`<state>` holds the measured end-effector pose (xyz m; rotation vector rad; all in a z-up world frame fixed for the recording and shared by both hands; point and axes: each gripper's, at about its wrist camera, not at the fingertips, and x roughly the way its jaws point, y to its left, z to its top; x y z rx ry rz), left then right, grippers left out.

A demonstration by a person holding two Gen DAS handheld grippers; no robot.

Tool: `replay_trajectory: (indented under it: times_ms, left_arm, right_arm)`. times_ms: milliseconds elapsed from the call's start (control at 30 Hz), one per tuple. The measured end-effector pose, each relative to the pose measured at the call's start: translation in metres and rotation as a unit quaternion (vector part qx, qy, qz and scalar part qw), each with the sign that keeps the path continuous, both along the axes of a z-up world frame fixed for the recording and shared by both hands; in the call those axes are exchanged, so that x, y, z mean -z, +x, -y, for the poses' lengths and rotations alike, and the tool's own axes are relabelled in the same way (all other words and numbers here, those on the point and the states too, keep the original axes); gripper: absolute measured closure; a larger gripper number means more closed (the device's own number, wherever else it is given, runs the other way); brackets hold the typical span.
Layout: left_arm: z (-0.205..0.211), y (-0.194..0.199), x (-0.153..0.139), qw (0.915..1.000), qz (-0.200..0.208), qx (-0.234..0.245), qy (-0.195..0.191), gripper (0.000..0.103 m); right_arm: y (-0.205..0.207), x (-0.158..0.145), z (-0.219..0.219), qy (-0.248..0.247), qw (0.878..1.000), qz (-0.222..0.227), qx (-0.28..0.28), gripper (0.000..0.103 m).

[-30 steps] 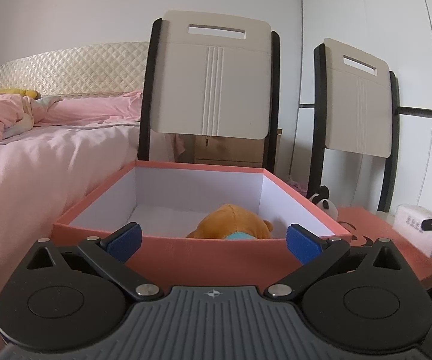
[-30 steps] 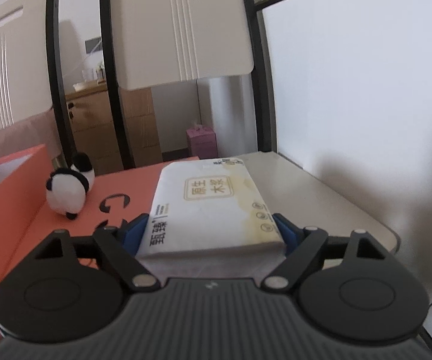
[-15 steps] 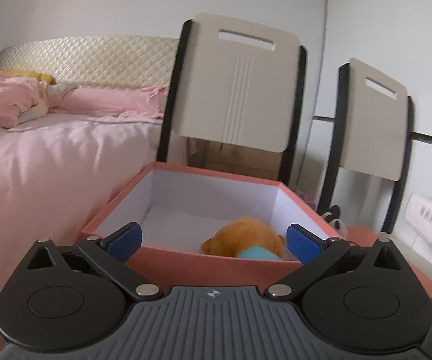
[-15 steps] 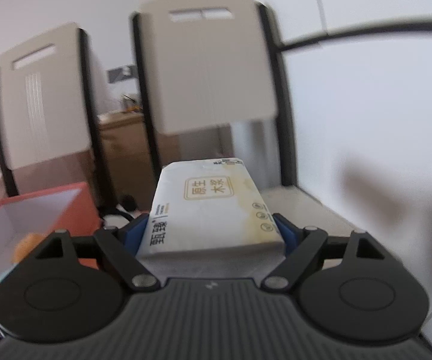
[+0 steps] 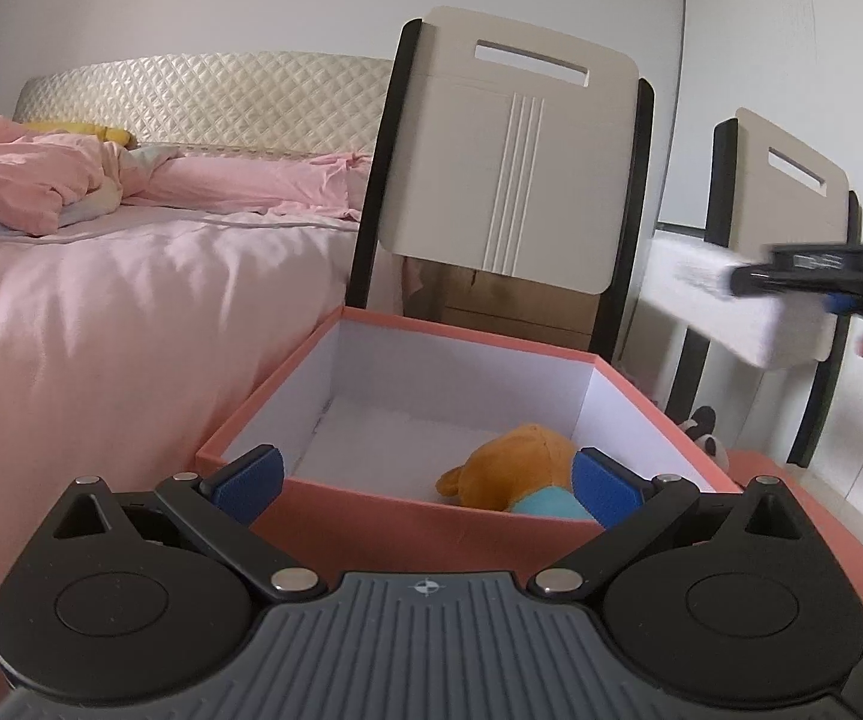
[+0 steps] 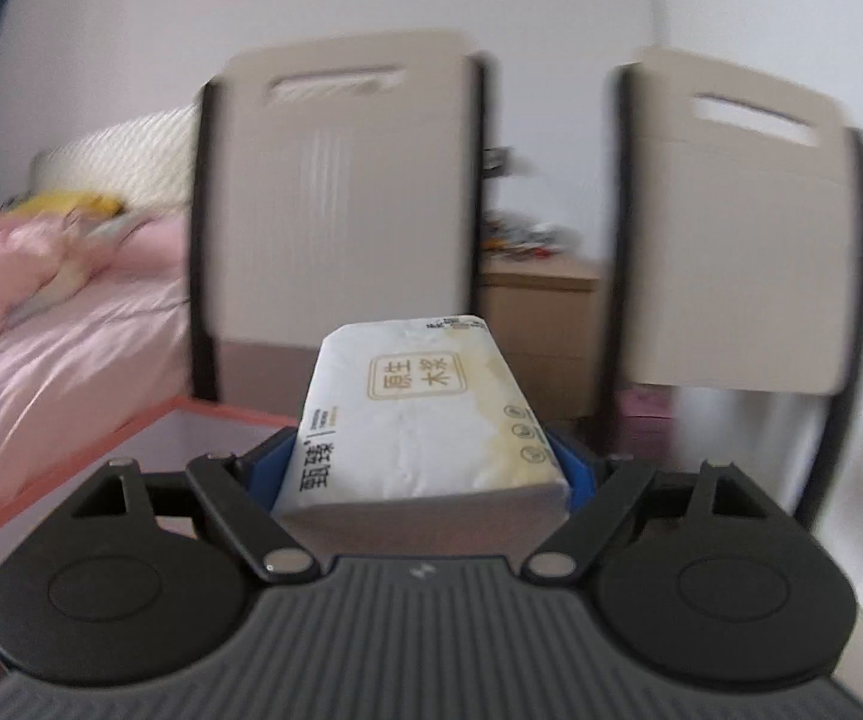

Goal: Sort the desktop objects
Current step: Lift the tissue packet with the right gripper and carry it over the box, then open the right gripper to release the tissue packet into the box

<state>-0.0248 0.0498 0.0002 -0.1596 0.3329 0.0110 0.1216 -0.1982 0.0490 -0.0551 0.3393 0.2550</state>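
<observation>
An open salmon-pink box (image 5: 407, 516) with a white inside holds an orange plush toy (image 5: 515, 468). My left gripper (image 5: 428, 480) is open and empty just in front of the box's near wall. My right gripper (image 6: 425, 474) is shut on a white tissue pack (image 6: 425, 414) and holds it in the air. In the left wrist view the pack (image 5: 725, 312) and the right gripper (image 5: 833, 276) hang above the box's right side. The box's rim (image 6: 131, 426) shows at the lower left in the right wrist view.
A small panda plush (image 5: 704, 432) sits on the pink lid (image 5: 815, 516) right of the box. Two beige chairs (image 5: 509, 162) (image 5: 791, 204) stand behind. A pink bed (image 5: 101, 276) lies to the left. A wooden cabinet (image 6: 539, 294) is behind.
My right gripper has lifted the tissue pack off the table and carried it left, up over the box's side. My left gripper has risen a little and stayed open.
</observation>
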Motion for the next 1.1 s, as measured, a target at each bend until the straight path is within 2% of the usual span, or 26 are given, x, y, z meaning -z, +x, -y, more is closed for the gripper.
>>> replay_trajectory:
  times_ms: [200,400,567,767,933,1100]
  left_arm:
    - [-0.007,0.000,-0.001,0.9999,0.002,-0.009,-0.008,0.000]
    - [-0.012,0.001,0.000,0.9997,0.006,-0.021,-0.009,0.000]
    - [-0.017,0.002,0.000,0.9994,0.009,-0.031,-0.010,0.000]
    - [-0.021,0.003,0.000,0.9992,0.011,-0.035,-0.014,0.000]
    - [-0.020,0.003,0.001,0.9994,0.009,-0.032,-0.012,0.000]
    - [-0.020,0.003,0.002,0.9995,0.009,-0.025,-0.015,0.000]
  right_arm:
    - [0.029,0.008,-0.059,-0.031,0.997,-0.028,-0.063,0.018]
    - [0.062,0.023,-0.116,-0.090,0.986,-0.067,-0.123,0.018]
    - [0.096,0.045,-0.161,-0.129,0.975,-0.118,-0.134,0.018]
    - [0.118,0.072,-0.192,-0.120,0.970,-0.153,-0.147,0.018]
    - [0.131,0.098,-0.193,-0.113,0.960,-0.214,-0.144,0.017]
    - [0.136,0.098,-0.188,-0.093,0.959,-0.228,-0.141,0.015]
